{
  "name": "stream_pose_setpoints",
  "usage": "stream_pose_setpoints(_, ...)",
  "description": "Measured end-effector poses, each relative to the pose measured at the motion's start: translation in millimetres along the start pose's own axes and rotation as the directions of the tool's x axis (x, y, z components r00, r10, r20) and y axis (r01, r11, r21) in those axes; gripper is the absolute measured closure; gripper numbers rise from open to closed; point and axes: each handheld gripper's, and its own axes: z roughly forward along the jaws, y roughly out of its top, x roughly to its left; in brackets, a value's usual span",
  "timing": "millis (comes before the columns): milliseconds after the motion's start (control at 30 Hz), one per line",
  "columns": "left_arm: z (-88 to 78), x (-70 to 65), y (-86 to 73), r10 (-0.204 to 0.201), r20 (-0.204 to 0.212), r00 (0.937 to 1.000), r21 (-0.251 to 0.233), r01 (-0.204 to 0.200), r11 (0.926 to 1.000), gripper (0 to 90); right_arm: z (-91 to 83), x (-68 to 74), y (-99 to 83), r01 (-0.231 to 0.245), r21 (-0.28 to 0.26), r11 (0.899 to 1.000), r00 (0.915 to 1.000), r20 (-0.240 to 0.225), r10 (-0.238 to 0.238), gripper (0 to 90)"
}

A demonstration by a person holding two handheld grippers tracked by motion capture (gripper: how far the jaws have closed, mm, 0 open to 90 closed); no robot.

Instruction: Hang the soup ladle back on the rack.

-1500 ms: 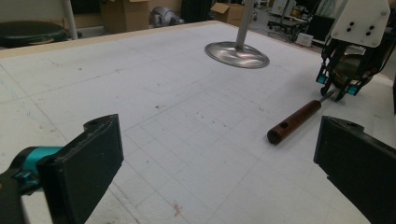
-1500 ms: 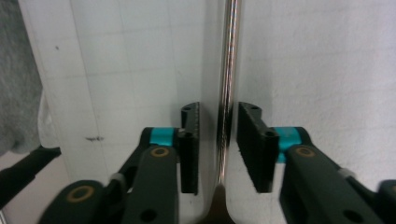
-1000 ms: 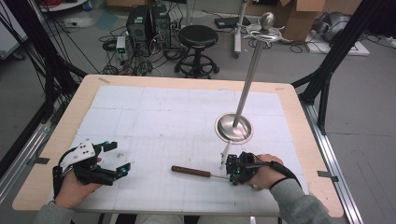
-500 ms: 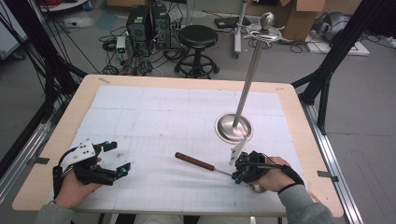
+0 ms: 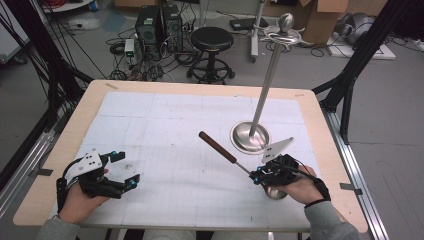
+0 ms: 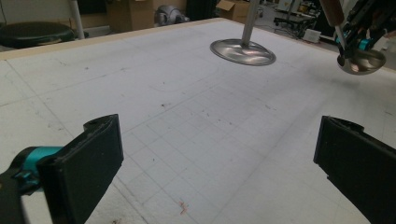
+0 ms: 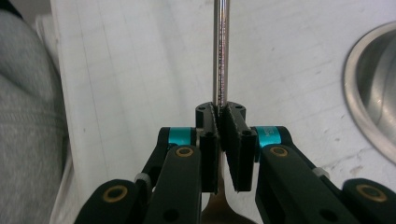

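The right gripper (image 5: 256, 176) is clenched on the thin metal shaft of a ladle (image 5: 235, 160), its pads squeezing the rod just above the bowl, as the right gripper view (image 7: 219, 122) shows close up. A second ago the ladle lay nearly flat on the white mat (image 5: 165, 150), handle pointing left; now its handle end has swung up and away toward the middle of the table, and the hand has shifted a little to the right and lifted. The ladle has a dark brown wooden grip, a slim steel shaft and a rounded steel bowl (image 6: 362, 60) that hangs under the right hand near the table's front edge. The left gripper (image 5: 120, 170) rests where it was at the front left, jaws wide apart with nothing between them. Just behind the ladle stands a steel stand (image 5: 250, 137) with a round base and a tall post.
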Motion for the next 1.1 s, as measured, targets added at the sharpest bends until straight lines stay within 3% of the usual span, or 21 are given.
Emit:
stream_pose_setpoints(167, 0.4, 0.3, -0.1, 0.0, -0.001, 1.0, 0.003, 0.0, 1.0, 1.9, -7.2, -7.4, 1.6, -0.026, -0.121, 0.992, 0.9996, 0.004, 0.027, 85.1)
stream_pose_setpoints(400, 0.5, 0.5, -0.2, 0.0, 0.001, 1.0, 0.004, 0.0, 1.0, 1.9, -6.5, -17.9, 8.9, -0.042, -0.193, 0.98, 0.9988, 0.016, 0.045, 85.0)
stream_pose_setpoints(467, 0.5, 0.5, -0.2, 0.0, 0.001, 1.0, 0.004, 0.0, 1.0, 2.0, -8.1, -22.5, 10.6, -0.05, -0.241, 0.969, 0.9981, 0.021, 0.057, 85.0)
stream_pose_setpoints(567, 0.3, 0.5, -0.1, -0.001, 0.003, 1.0, 0.002, 0.001, 1.0, 1.9, -12.1, -27.5, 12.1, -0.07, -0.319, 0.945, 0.9962, 0.027, 0.083, 85.0)
stream_pose_setpoints(667, 0.3, 0.2, -0.2, 0.002, -0.001, 1.0, 0.002, -0.002, 1.0, 2.0, -16.4, -28.3, 13.7, -0.067, -0.374, 0.925, 0.9962, 0.026, 0.083, 85.0)
stream_pose_setpoints(1100, 0.1, 0.5, 0.1, 0.003, -0.001, 1.0, -0.004, -0.003, 1.0, 2.0, -36.5, -19.2, 8.2, -0.038, -0.492, 0.87, 0.9975, 0.034, 0.062, 85.0)
